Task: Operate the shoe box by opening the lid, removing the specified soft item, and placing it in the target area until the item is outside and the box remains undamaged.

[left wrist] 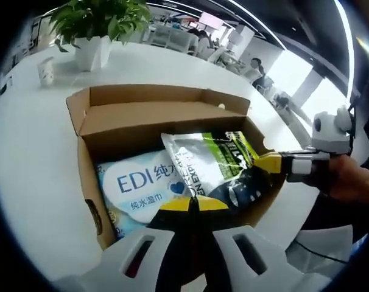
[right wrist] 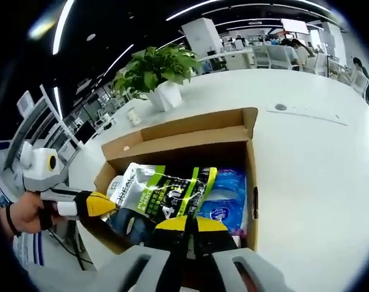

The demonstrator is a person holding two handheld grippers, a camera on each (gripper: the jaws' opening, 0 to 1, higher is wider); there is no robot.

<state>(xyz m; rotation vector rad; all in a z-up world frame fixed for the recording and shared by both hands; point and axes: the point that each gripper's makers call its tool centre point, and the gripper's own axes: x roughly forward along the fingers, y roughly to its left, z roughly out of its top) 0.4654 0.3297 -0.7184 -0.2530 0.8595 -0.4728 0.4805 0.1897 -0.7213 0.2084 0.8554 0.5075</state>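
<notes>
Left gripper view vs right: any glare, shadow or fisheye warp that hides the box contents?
Left gripper view: glare whitens the top of the green-black pouch; window at right is blown out; table edge bows. Right gripper view: shoe box interior is dark behind the pouch, blue wipes pack dim but visible; ceiling light strips curve.

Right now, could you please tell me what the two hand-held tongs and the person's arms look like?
Both tongs have pale grey-white bodies with slotted arms and yellow tips over black pads. The right tongs carry a white housing on top; the left tongs carry one with a yellow ring. A dark band sits on the wrist behind them. A thin dark cable hangs below.
</notes>
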